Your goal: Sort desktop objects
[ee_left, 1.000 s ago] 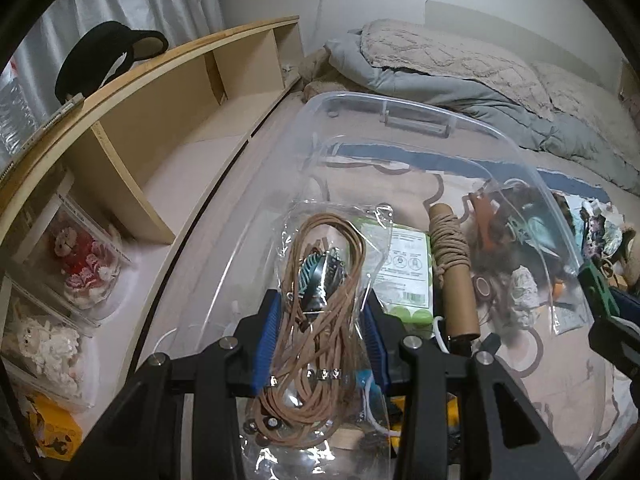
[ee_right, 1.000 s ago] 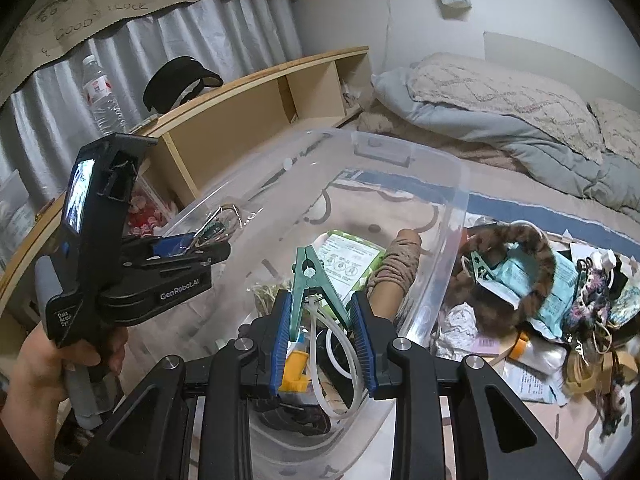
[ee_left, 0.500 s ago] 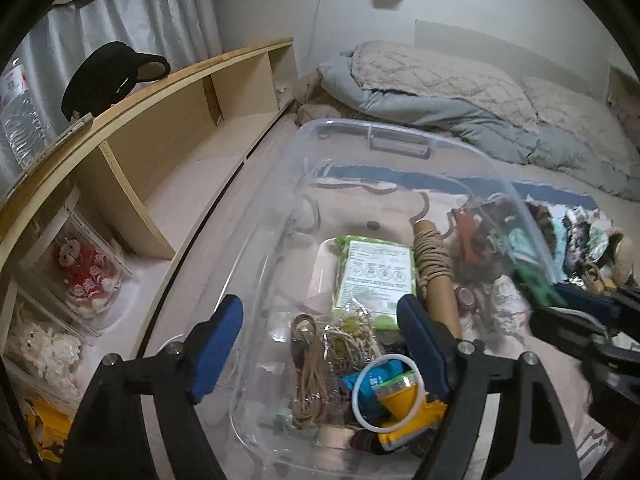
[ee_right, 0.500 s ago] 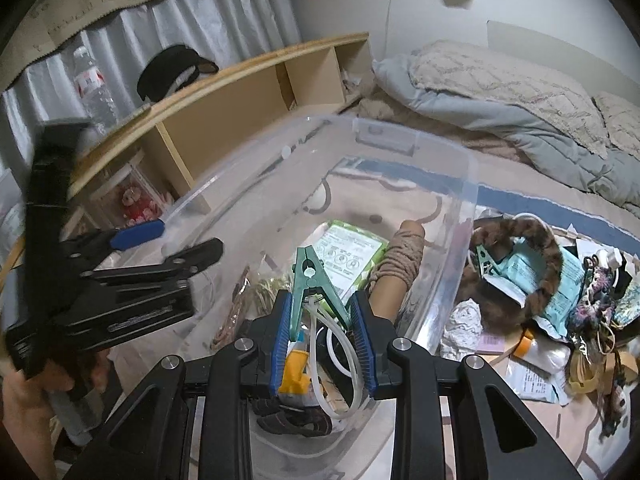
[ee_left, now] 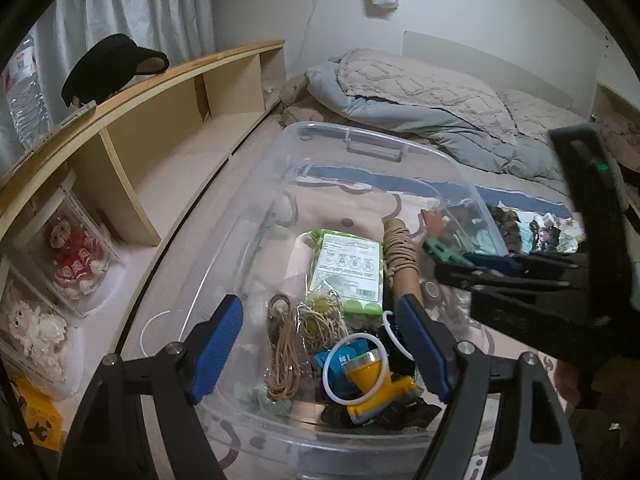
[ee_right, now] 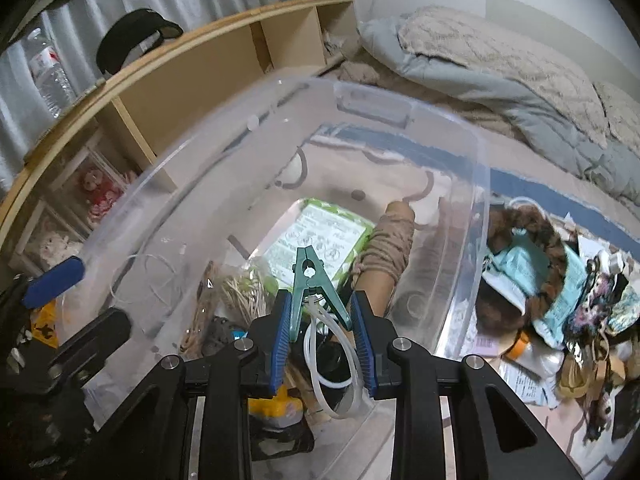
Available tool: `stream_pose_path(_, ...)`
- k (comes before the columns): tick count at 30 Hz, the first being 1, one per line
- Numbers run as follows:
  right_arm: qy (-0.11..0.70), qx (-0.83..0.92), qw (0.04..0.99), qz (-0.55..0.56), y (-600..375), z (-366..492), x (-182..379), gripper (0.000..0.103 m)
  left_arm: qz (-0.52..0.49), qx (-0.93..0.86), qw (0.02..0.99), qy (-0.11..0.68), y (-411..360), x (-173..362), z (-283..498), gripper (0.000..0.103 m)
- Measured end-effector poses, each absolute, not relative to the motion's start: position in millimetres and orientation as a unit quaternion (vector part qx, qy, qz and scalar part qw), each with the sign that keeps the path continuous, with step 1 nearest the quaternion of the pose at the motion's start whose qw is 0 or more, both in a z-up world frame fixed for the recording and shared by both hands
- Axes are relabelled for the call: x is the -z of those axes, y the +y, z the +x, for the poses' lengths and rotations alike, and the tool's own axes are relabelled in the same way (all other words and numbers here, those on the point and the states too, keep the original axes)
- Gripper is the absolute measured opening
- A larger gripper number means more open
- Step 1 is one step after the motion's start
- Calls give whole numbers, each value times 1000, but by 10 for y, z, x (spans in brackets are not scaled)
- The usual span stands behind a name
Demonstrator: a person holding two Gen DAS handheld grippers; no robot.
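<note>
1. The left tongs [ee_left: 320, 344] stand wide open with nothing between the pads, over the near end of the bin [ee_left: 376, 148]; the jaws have just been opening, and the cord bundle [ee_left: 284, 356] lies loose on the bin floor below them.
2. The right tongs [ee_right: 320, 340] are closed on a green clip [ee_right: 310, 284], pads pressed to its two handles, its nose pointing forward; a loop of white tube [ee_right: 336, 364] hangs from the clip between the fingers.
3. The clip is held above the bin's near right corner, not yet inside it; by my reading the step in hand is dropping it in.
4. To do it well: carry the clip past the right rim before opening, and low enough that the tube follows it in rather than catching the wall; aim for bare floor beyond the green packet [ee_right: 316, 240] and the rope roll [ee_right: 384, 252]; keep the left tongs clear.
5. The left view alone shows the yellow item [ee_left: 372, 384] and tube ring at the bin's near edge, and the right tongs coming in from the right.
6. The right view alone shows the grip on the clip, and the unsorted pile [ee_right: 560, 280] on the bed beside the bin's right wall.
</note>
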State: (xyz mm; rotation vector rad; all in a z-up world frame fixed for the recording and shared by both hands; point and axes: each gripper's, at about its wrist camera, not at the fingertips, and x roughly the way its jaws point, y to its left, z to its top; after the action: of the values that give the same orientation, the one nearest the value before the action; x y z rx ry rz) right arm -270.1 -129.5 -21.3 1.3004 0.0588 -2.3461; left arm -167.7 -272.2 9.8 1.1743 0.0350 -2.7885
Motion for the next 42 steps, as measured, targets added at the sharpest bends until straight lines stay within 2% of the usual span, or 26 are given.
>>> stream_pose_path(10, 14, 839, 223, 497, -1313, -2694, 329, 31, 372, 925, 75, -29, -2672, -141, -1582, 79)
stream_pose_path(11, 13, 840, 222, 495, -1316, -2694, 322, 35, 373, 924, 75, -28, -2679, -134, -1576, 79)
stream_pose_path(12, 14, 840, 221, 495, -1311, -2695, 319, 52, 373, 924, 76, -28, -2682, -131, -1572, 79)
stream_pose_path(13, 16, 840, 219, 496, -1313, -2690, 316, 60, 374, 924, 76, -28, -2685, -127, -1569, 79)
stream_pose_path(17, 44, 849, 215, 481, -1337, -2639, 260, 61, 380, 922, 73, -22, -2693, -114, -1554, 80)
stream_pose_path(21, 39, 849, 219, 480, -1333, -2622, 235, 61, 380, 922, 75, -17, -2704, -131, -1526, 80)
stream_pose_path(23, 36, 850, 221, 476, -1330, -2610, 221, 74, 379, 922, 76, -16, -2706, -139, -1505, 80)
stream_pose_path(24, 30, 851, 226, 474, -1326, -2598, 209, 89, 379, 922, 76, -15, -2709, -146, -1494, 80)
stream_pose_path(25, 25, 851, 233, 470, -1320, -2582, 192, 93, 379, 922, 76, -14, -2714, -149, -1488, 82)
stream_pose_path(28, 26, 857, 235, 458, -1320, -2528, 138, 94, 375, 924, 80, -13, -2725, -175, -1460, 91)
stream_pose_path(30, 32, 862, 239, 446, -1325, -2482, 92, 103, 372, 924, 87, -15, -2729, -194, -1436, 94)
stream_pose_path(32, 34, 868, 239, 434, -1311, -2443, 49, 103, 372, 924, 86, -11, -2741, -208, -1413, 100)
stream_pose_path(42, 36, 903, 235, 357, -1082, -2138, -228, 103, 354, 932, 83, -2, -2689, -312, -1223, 103)
